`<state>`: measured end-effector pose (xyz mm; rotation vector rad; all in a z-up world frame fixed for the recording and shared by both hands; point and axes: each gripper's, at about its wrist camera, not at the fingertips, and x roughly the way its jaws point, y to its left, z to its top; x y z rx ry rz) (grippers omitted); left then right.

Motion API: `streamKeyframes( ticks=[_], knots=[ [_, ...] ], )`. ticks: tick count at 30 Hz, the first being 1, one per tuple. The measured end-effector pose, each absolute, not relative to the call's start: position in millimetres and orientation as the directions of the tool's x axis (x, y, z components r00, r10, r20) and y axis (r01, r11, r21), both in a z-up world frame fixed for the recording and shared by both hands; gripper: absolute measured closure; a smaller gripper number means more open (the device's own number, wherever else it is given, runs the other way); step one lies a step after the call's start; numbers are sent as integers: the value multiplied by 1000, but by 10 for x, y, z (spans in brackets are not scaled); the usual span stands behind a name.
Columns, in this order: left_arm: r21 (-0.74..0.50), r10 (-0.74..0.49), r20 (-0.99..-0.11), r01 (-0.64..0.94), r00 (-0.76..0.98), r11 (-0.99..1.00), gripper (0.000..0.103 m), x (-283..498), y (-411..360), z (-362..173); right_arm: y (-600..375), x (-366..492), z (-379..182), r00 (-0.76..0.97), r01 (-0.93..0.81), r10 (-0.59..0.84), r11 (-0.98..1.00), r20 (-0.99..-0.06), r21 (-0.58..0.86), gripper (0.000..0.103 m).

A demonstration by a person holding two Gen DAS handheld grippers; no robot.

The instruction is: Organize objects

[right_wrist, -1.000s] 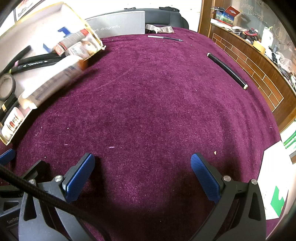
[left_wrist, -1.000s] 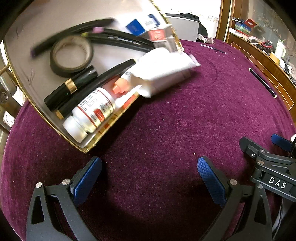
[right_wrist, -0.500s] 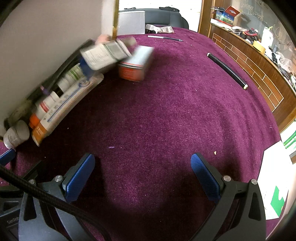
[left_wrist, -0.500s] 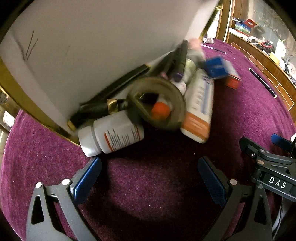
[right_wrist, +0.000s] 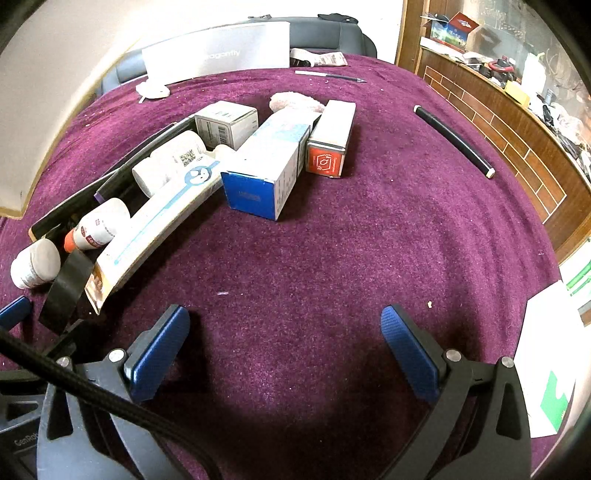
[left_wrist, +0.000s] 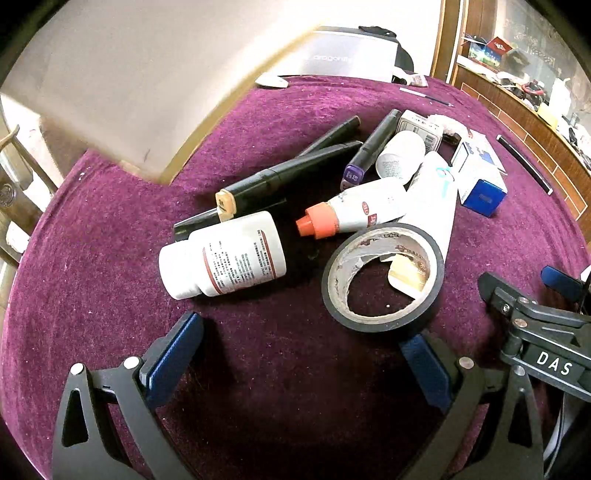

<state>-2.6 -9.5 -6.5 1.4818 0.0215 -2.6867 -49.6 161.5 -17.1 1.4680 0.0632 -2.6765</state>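
Fingers on the left gripper (left_wrist: 301,354) and right gripper (right_wrist: 286,345) are both spread wide holding nothing, hovering over the purple table (right_wrist: 369,240) where a pile sits toward its left side: one tape roll (left_wrist: 382,275), one white pill bottle (left_wrist: 225,256), one orange-capped tube (left_wrist: 354,212), three boxes.

Looks like an office or meeting room: big table (right_wrist: 369,229) under purple velvet cloth, black leather chair (right_wrist: 325,33) behind, wood-panelled counter (right_wrist: 517,122) cluttered with boxes and cables.
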Motion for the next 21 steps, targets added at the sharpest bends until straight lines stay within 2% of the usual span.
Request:
streamKeyframes(
  ticks=[21],
  knots=[
    [22,-57,-845,72,-531,-997,1,-42,-95,-75,1616,-495,-171,-534,95,-56,-995,-843,6,0]
  ],
)
